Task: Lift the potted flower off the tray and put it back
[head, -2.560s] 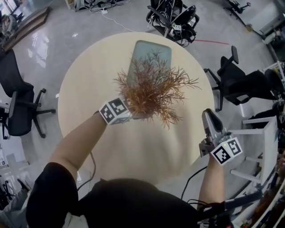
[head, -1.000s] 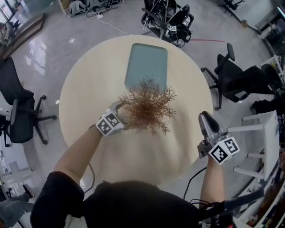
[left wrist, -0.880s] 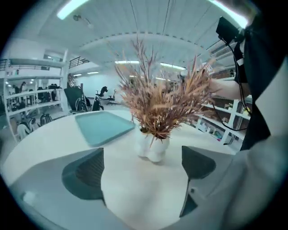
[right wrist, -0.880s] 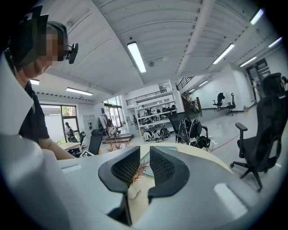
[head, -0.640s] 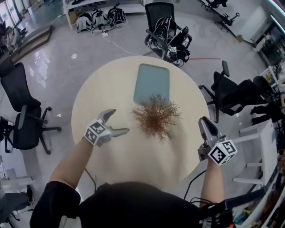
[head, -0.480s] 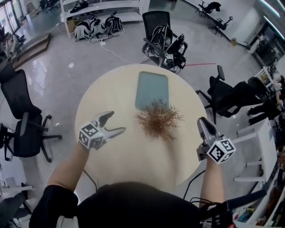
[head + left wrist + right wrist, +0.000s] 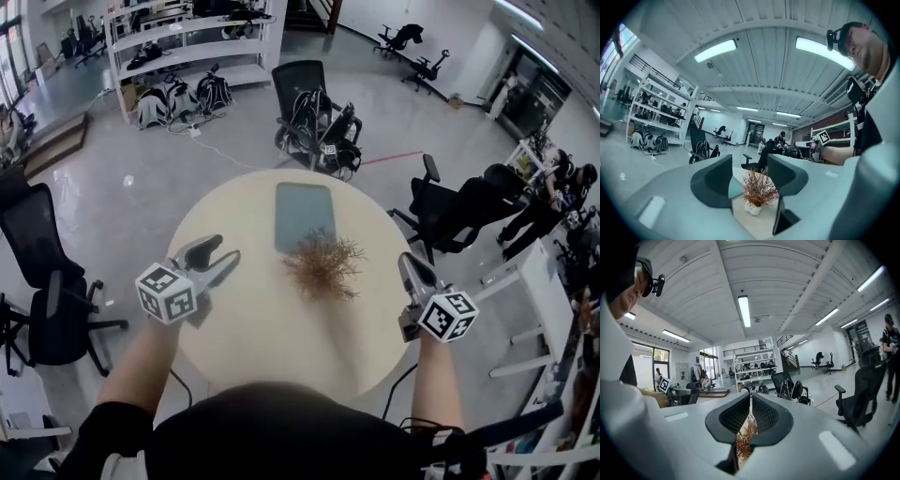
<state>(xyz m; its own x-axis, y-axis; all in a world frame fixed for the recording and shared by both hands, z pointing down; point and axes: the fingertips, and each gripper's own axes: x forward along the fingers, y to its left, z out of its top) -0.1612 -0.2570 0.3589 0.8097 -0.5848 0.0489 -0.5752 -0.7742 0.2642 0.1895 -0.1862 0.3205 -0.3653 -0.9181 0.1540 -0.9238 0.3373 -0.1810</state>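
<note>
Beside the tray (image 7: 302, 211), potted flower (image 7: 322, 266) stands clear of table (image 7: 251, 323) edges.

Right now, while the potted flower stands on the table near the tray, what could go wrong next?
1. The potted flower stands on the table, off the tray, so stopping here likely leaves the task unfinished.
2. The left tool is empty and its jaws have just been closing; returning so narrow, it may tip the pot.
3. From above, the branches hide the pot, so a grip might catch twigs only.
</note>
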